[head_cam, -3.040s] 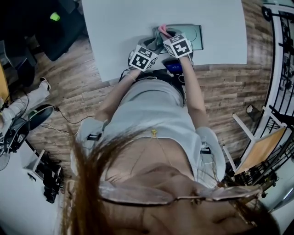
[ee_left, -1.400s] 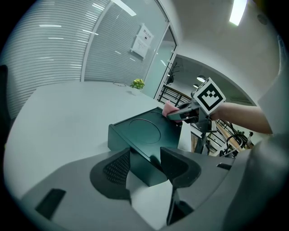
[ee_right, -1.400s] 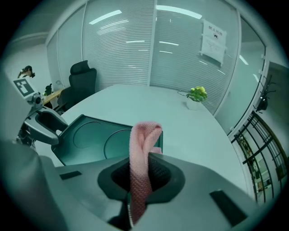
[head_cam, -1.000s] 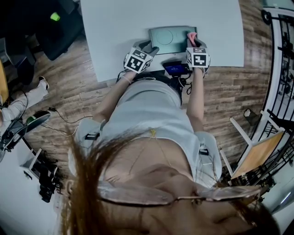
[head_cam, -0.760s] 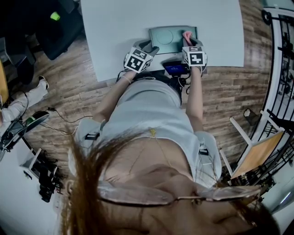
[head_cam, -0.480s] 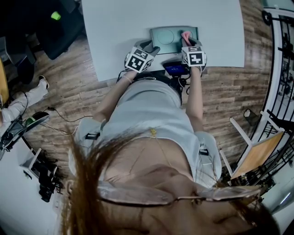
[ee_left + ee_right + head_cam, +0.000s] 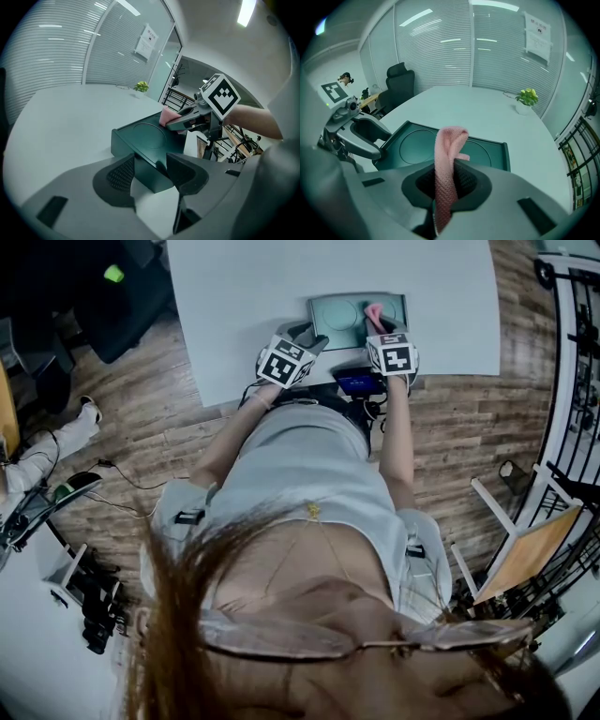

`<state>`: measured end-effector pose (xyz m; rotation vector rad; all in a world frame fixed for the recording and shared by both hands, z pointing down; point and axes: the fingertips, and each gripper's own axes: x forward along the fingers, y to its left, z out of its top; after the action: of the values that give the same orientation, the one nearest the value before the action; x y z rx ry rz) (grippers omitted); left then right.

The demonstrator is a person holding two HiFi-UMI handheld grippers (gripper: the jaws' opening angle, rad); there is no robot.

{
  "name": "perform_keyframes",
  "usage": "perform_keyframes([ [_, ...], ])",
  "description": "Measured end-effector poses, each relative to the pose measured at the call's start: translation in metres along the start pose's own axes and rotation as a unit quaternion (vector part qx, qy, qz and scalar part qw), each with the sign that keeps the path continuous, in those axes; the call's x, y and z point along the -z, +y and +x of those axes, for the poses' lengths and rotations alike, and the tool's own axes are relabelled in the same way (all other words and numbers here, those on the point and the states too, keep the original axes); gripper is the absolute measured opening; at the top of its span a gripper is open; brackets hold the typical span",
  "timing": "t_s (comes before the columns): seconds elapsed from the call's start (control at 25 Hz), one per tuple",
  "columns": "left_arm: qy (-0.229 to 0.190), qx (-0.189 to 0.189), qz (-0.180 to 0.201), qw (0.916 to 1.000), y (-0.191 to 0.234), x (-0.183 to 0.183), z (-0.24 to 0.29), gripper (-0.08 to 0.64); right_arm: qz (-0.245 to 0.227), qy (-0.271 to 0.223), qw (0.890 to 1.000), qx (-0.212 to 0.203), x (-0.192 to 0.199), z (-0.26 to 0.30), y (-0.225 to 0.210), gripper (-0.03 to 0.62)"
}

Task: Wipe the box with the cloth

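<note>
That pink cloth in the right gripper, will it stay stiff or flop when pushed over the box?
Probably floppy: the pink cloth folds over above the right gripper. Its knitted weave likely drags rather than slides on the box.

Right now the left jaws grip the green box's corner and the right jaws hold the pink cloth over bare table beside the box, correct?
Not quite. The right gripper view shows the pink cloth, held in the right gripper, over the top of the dark green box, not beside it. The left gripper does grip the box's corner.
</note>
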<state>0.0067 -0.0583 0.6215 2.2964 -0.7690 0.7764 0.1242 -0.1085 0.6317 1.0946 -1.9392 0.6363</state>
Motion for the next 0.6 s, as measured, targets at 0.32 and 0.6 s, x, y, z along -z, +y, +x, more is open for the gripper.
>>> perform_keyframes([
  [0.32, 0.002, 0.005, 0.002, 1.0000, -0.001, -0.002, 0.001, 0.215, 0.010, -0.016, 1.000, -0.003, -0.004, -0.002, 0.006, 0.037],
  [0.6, 0.001, 0.006, 0.003, 1.0000, -0.002, -0.002, -0.002, 0.215, 0.019, -0.030, 0.998, -0.048, -0.012, 0.001, 0.036, 0.037],
])
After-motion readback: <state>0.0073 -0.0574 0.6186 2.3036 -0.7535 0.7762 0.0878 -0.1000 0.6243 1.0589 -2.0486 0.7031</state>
